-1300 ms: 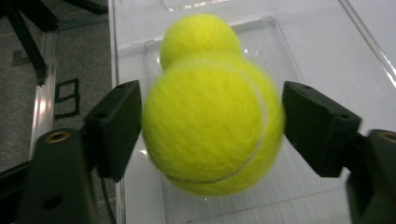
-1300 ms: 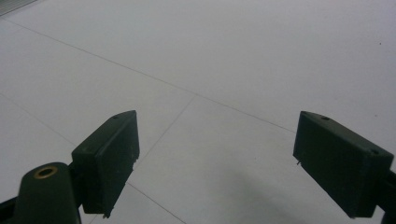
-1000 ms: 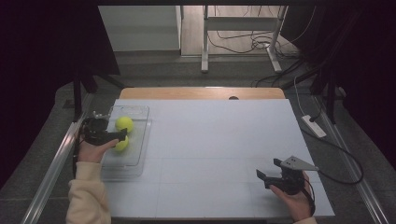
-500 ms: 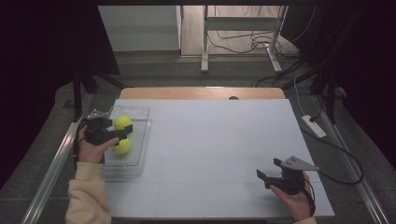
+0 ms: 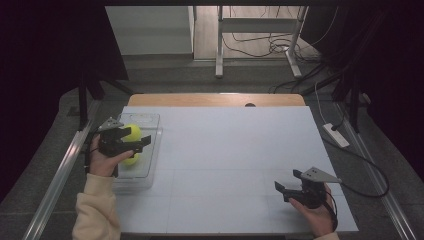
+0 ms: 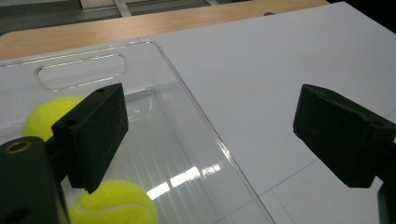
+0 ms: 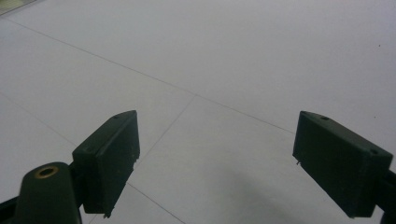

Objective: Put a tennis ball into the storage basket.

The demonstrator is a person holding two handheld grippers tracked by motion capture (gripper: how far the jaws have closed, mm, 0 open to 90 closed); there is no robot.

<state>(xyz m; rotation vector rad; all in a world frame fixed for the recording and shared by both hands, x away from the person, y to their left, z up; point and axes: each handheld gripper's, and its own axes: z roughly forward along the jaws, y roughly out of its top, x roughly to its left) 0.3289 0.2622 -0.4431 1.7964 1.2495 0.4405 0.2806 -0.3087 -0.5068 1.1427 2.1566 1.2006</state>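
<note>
Yellow tennis balls (image 6: 114,203) sit in the clear tray (image 6: 187,140) at the surface's (image 5: 240,150) left. Left gripper (image 6: 210,130) hovers above, fingers wide, just closing slightly, holding nothing. Right gripper (image 5: 291,188) rests open, empty. A poor grab could roll a ball away.

Lab: dark curtains (image 5: 55,75), floor cables (image 5: 260,42), white table (image 5: 235,150).
</note>
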